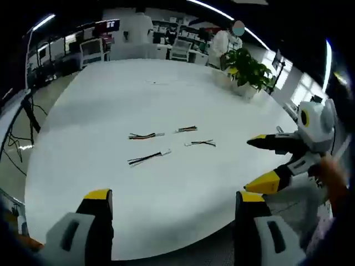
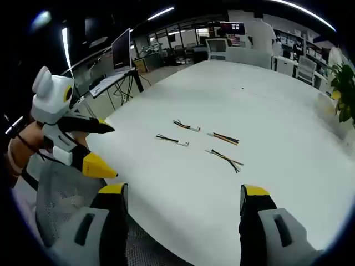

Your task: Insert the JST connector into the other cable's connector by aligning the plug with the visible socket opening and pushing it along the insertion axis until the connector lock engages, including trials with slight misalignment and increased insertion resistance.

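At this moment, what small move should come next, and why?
Probably lower one gripper, say the left gripper, toward the nearest cable. Both the left and the right gripper stand open and empty above the white table, with four short cables lying loose, unmated.

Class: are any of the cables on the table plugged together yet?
No: four cables lie apart on the table.

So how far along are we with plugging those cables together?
Nothing is joined yet. Four short cables lie apart on the white table, none touched. The left gripper and the right gripper both hang open and empty near the table's edge. Picking up two cables, lining up and pushing are all left.
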`<state>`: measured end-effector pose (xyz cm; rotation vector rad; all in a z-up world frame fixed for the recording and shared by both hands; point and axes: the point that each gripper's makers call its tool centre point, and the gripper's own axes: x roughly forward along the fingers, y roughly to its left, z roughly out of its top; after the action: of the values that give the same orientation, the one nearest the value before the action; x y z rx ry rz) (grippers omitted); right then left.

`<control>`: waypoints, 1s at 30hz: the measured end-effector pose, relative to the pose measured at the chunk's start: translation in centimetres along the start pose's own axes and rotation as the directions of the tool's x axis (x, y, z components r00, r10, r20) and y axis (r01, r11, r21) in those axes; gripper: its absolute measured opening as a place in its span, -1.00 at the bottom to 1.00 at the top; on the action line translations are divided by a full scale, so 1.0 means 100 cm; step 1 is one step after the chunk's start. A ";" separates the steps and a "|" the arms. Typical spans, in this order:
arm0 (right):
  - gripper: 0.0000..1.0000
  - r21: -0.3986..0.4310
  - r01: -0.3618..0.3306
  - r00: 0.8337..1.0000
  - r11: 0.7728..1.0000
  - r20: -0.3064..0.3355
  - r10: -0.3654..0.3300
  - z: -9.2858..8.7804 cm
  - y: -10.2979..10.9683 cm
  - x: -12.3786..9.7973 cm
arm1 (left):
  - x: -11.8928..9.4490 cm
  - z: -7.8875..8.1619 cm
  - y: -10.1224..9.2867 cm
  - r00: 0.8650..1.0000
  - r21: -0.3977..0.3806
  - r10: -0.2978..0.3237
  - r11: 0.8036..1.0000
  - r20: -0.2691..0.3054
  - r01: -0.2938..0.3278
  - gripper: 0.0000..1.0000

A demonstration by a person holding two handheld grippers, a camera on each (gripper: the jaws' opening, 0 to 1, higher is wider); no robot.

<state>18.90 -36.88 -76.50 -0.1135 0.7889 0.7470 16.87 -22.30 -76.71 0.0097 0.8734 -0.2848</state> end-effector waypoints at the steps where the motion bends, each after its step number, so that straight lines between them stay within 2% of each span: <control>1: 0.65 -0.004 0.001 1.000 1.000 -0.001 -0.001 0.000 0.000 0.000 | 0.000 0.000 0.000 1.000 0.001 0.001 1.000 0.001 -0.001 0.76; 6: 0.65 -0.008 0.000 1.000 1.000 0.014 0.000 0.003 0.003 -0.002 | -0.004 0.003 0.002 1.000 0.018 0.014 1.000 0.019 -0.014 0.76; 13: 0.67 -0.015 0.004 1.000 1.000 0.011 -0.004 0.000 0.004 -0.003 | -0.002 -0.006 0.001 1.000 0.006 0.010 1.000 0.007 -0.010 0.81; 17: 0.86 -0.020 0.013 1.000 1.000 0.019 -0.012 0.001 0.004 -0.001 | -0.002 -0.008 0.002 1.000 0.034 0.017 0.999 -0.004 -0.017 0.83; 21: 0.90 -0.018 0.006 1.000 1.000 0.021 -0.006 0.002 0.005 0.001 | 0.001 -0.006 0.002 1.000 0.031 0.010 0.999 0.005 -0.010 0.97; 30: 1.00 -0.038 0.029 0.999 0.999 0.019 -0.029 0.001 -0.002 0.002 | 0.003 -0.009 0.001 1.000 0.024 -0.004 1.000 -0.029 0.005 0.98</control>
<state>19.19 -36.86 -76.64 -0.1520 0.7538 0.7350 16.40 -22.21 -77.57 0.0342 0.8991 -0.3002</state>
